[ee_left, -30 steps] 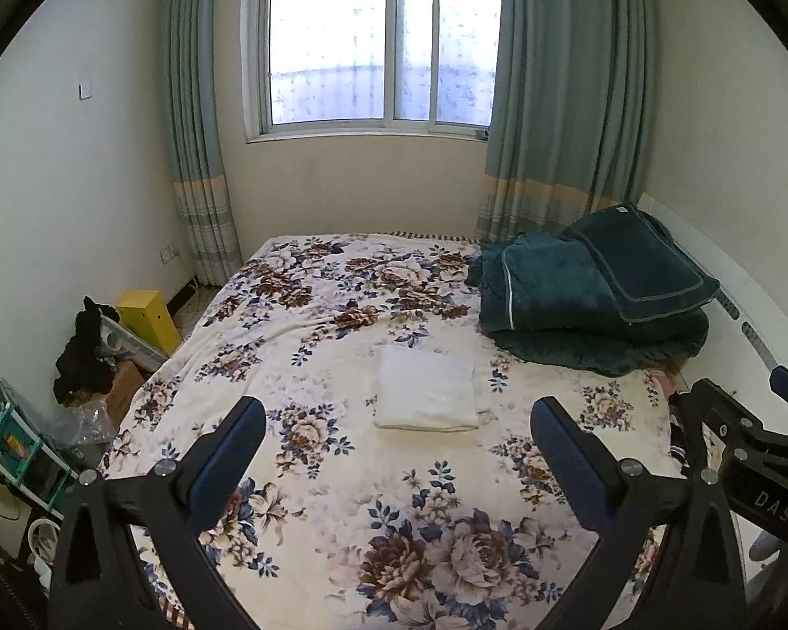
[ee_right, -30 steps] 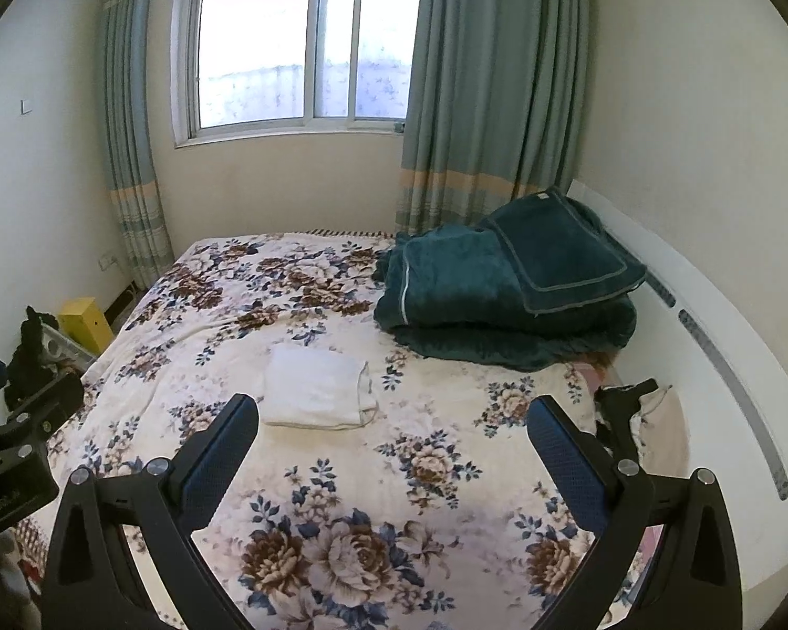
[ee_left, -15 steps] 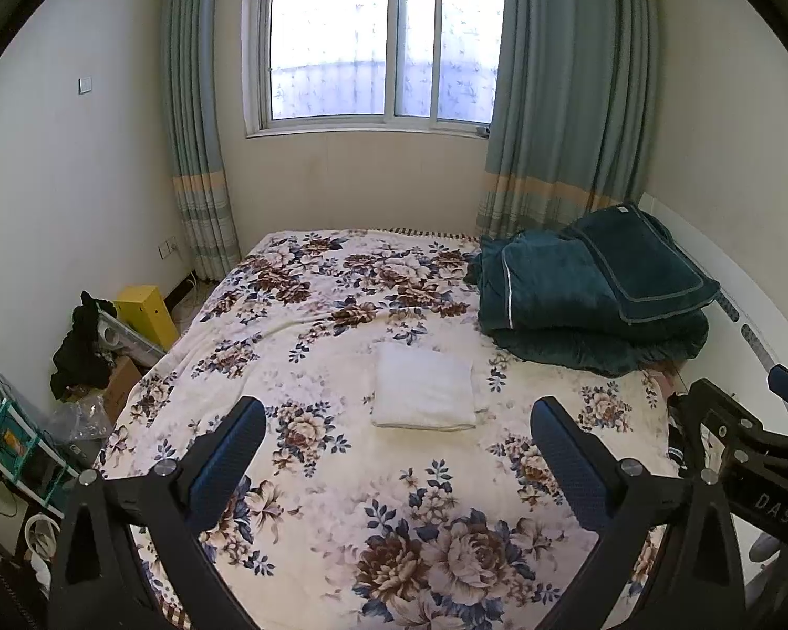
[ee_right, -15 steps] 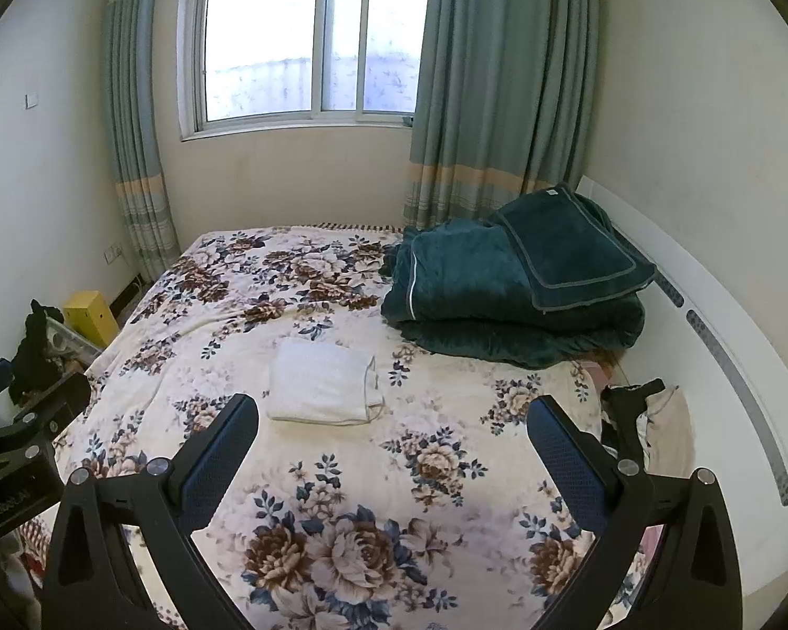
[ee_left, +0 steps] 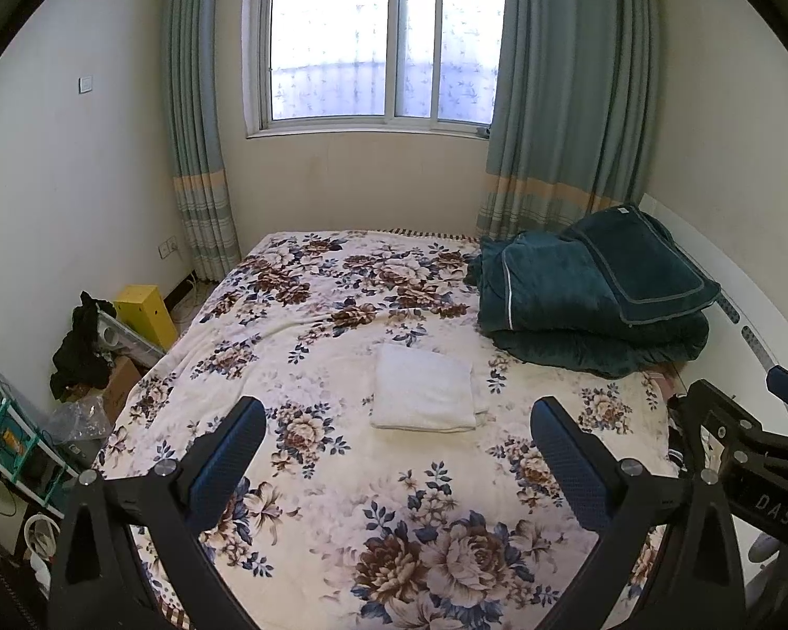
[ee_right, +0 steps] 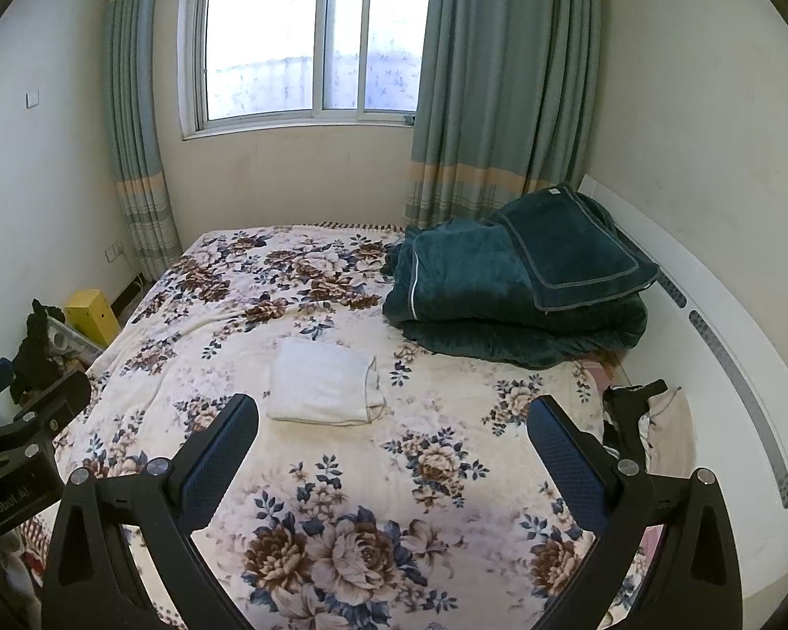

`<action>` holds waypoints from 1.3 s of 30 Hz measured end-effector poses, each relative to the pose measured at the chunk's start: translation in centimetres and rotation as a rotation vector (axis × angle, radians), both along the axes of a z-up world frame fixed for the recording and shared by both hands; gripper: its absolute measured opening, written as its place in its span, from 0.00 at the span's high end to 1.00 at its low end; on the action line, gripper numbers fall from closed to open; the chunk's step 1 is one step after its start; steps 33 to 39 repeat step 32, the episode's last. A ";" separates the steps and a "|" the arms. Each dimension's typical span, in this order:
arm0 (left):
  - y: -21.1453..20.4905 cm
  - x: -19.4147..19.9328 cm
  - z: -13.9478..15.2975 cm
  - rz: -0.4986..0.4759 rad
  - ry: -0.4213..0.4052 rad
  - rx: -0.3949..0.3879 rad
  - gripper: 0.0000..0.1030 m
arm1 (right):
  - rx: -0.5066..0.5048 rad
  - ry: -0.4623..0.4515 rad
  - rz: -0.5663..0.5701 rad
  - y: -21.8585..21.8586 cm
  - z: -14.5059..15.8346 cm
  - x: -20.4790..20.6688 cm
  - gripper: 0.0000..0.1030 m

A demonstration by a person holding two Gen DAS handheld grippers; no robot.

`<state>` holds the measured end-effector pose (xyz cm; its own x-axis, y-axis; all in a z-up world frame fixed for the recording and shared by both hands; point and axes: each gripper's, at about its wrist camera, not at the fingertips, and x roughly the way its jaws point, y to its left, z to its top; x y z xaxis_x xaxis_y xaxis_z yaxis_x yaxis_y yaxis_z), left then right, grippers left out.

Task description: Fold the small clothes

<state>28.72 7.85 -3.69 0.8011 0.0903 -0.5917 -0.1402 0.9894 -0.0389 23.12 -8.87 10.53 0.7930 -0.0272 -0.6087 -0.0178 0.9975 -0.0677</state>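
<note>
Two grippers held above the near end of a floral bedspread (ee_left: 341, 499), both with jaws spread wide and gripping nothing. Left gripper (ee_left: 396, 430) framing a folded white cloth (ee_left: 423, 394) just beyond its fingertips, lying flat mid-bed, clear of both fingers. Right gripper (ee_right: 391, 428) aimed slightly rightward, same cloth (ee_right: 323, 380) ahead and nearer its left finger (ee_right: 218, 459), untouched. Farther back, toward the right wall, a stacked dark green blanket (ee_right: 515, 283), well apart from the cloth.
</note>
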 end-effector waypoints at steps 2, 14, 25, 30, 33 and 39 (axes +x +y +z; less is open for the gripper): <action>-0.1 0.2 0.1 -0.002 -0.001 -0.002 0.00 | 0.001 -0.002 0.006 0.1 0.0 0.3 0.00; -1.1 0.6 0.6 -0.007 -0.014 0.001 0.00 | 0.000 -0.004 0.012 0.4 0.1 0.7 0.00; -1.5 -0.2 1.0 0.004 -0.033 0.001 0.00 | 0.003 -0.006 0.013 0.3 0.0 0.6 0.00; -1.7 -0.7 1.2 0.015 -0.038 0.013 0.00 | 0.002 -0.005 0.010 0.4 -0.2 0.6 0.00; -1.7 -0.9 1.3 0.017 -0.041 0.015 0.00 | 0.003 -0.007 0.011 0.4 -0.2 0.5 0.00; -1.7 -0.9 1.3 0.017 -0.041 0.015 0.00 | 0.003 -0.007 0.011 0.4 -0.2 0.5 0.00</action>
